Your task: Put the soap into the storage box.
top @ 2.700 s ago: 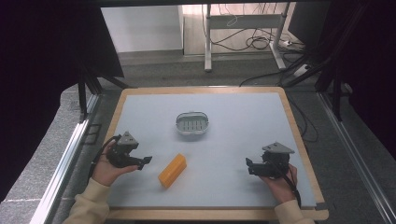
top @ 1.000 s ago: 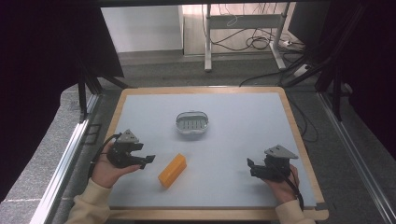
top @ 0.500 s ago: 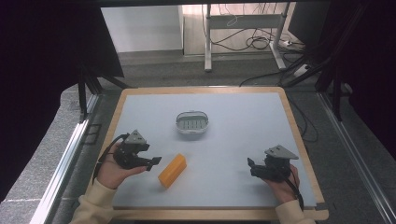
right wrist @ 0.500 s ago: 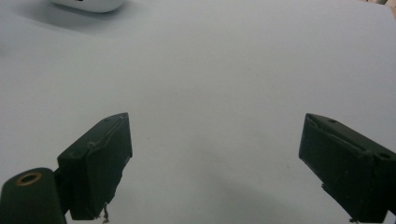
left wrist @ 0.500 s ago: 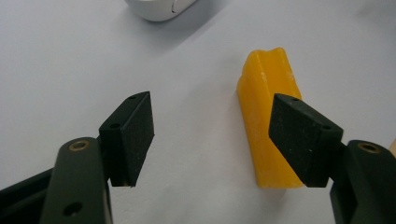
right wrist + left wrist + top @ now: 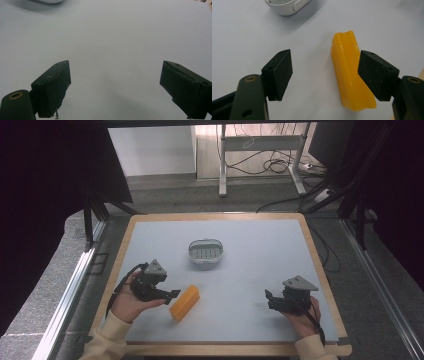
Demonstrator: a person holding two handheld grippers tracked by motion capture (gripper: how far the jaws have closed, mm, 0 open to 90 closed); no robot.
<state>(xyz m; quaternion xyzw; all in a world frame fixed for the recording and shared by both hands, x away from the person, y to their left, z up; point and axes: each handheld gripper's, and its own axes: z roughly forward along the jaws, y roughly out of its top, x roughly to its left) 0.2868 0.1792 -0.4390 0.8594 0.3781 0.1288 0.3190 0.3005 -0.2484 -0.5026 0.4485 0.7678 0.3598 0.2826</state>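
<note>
The left gripper (image 6: 172,294) is at the near left part of the tabletop (image 6: 260,250), and its tips point at the yellow bar (image 6: 184,303), which lies flat a little left of the middle, close to the near edge. In the left gripper view the jaws are spread wide and have just been opening. The bar (image 6: 349,72) sits between them but off centre: it lies close against the inner face of one pad (image 6: 377,75), and whether it touches there I cannot tell. The other pad (image 6: 279,72) stands well apart from it. Nothing is pinched yet.

The right gripper (image 6: 268,301) rests near the right near corner, also with its jaws spread. Between them there is bare tabletop (image 6: 112,50) and no object.

A small white dish (image 6: 205,253) stands near the middle of the tabletop, behind the bar and apart from it.

I judge the step in hand to be the approach for picking up the bar, probably to carry it to the dish. The next move calls for shifting the left gripper sideways, so that the bar comes to the middle of the gap, and lowering the pads to the level of its long sides. Then the jaws should close across its narrow width. The bar looks smooth, so a grip near its middle seems safer than one at an end.
</note>
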